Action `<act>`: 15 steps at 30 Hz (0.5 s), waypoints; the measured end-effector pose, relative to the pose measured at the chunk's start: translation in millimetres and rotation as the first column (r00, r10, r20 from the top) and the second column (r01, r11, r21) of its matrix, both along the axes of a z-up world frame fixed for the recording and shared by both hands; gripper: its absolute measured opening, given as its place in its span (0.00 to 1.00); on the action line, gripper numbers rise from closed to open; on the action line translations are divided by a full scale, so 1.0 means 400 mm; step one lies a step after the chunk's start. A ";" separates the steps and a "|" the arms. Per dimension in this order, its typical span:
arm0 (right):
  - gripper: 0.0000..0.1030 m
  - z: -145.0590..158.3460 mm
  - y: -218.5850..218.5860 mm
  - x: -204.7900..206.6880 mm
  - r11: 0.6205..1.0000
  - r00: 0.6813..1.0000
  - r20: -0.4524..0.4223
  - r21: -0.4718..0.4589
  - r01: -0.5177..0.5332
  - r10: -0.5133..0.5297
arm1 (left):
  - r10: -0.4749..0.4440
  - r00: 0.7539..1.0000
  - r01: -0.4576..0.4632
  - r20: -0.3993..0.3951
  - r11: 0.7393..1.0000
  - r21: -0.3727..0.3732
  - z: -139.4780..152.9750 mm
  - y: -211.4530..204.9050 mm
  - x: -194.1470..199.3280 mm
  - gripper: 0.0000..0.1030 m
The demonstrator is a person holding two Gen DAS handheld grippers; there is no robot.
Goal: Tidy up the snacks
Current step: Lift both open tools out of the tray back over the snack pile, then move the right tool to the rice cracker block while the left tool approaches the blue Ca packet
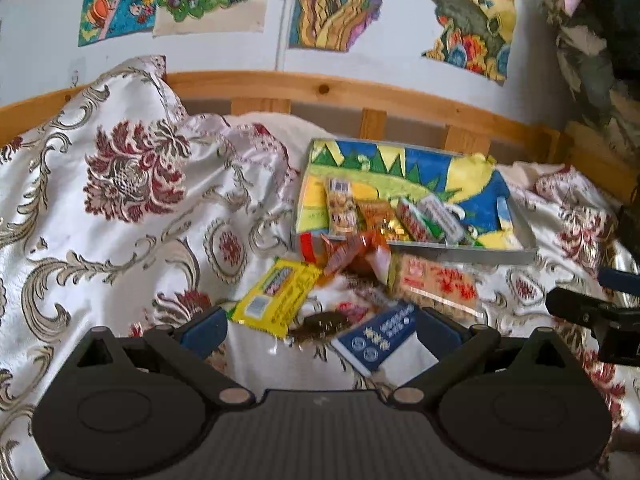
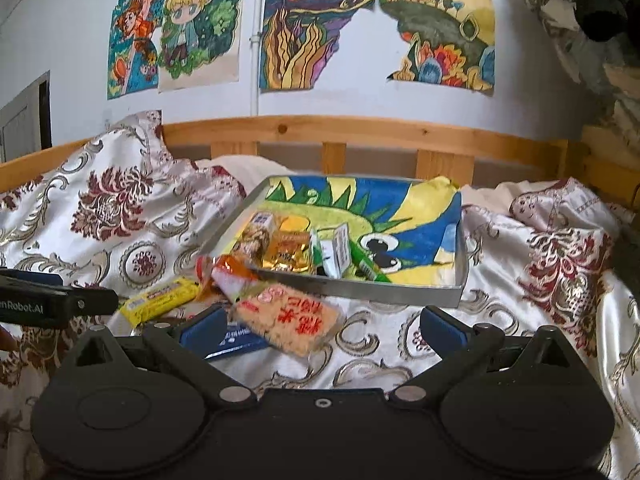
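A floral bedspread (image 2: 120,216) covers the wooden-railed bed (image 2: 360,128) beneath colourful wall drawings (image 2: 320,24).

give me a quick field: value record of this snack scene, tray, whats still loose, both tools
surface: bed with floral bedspread
tray: shallow grey tray lined with a colourful drawing
in tray: several snack packs, clustered at its near-left side
loose on bedspread: yellow packet, rice cracker pack, blue packet, orange wrapper
left tool: open, empty, over the loose packets
right tool: open, empty, near the rice cracker pack
task state: sorting unfinished
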State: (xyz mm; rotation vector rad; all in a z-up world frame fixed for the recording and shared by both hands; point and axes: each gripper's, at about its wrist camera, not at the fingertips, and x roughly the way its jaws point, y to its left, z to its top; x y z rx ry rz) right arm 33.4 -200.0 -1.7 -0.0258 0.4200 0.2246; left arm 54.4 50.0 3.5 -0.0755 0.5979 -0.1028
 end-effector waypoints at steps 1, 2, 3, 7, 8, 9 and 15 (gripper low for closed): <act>0.99 -0.003 0.002 0.001 1.000 1.000 -0.007 0.000 -0.002 0.002 | -0.006 1.000 0.006 -0.009 1.000 0.008 -0.005 -0.005 -0.001 1.00; 0.99 -0.008 0.003 0.002 1.000 1.000 -0.014 0.000 -0.005 0.005 | -0.013 1.000 0.014 -0.015 1.000 0.016 -0.009 -0.011 -0.001 1.00; 0.99 -0.011 0.002 0.002 1.000 1.000 -0.020 -0.001 -0.007 0.007 | -0.020 1.000 0.021 -0.019 1.000 0.021 -0.012 -0.015 -0.001 1.00; 0.99 -0.024 0.001 0.008 1.000 0.999 -0.049 -0.005 -0.013 0.013 | -0.053 0.998 0.054 -0.041 0.998 0.032 -0.023 -0.034 0.002 1.00; 0.99 -0.026 0.000 0.010 1.000 0.998 -0.053 -0.005 -0.013 0.013 | -0.059 0.997 0.061 -0.046 0.998 0.036 -0.025 -0.038 0.002 1.00; 0.99 -0.029 -0.001 0.012 1.000 0.998 -0.060 -0.004 -0.013 0.012 | -0.064 0.997 0.066 -0.050 0.997 0.039 -0.027 -0.042 0.002 1.00; 0.99 -0.039 -0.009 0.019 1.000 0.997 -0.082 -0.001 -0.008 0.008 | -0.071 0.995 0.074 -0.072 0.996 0.040 -0.035 -0.051 0.007 1.00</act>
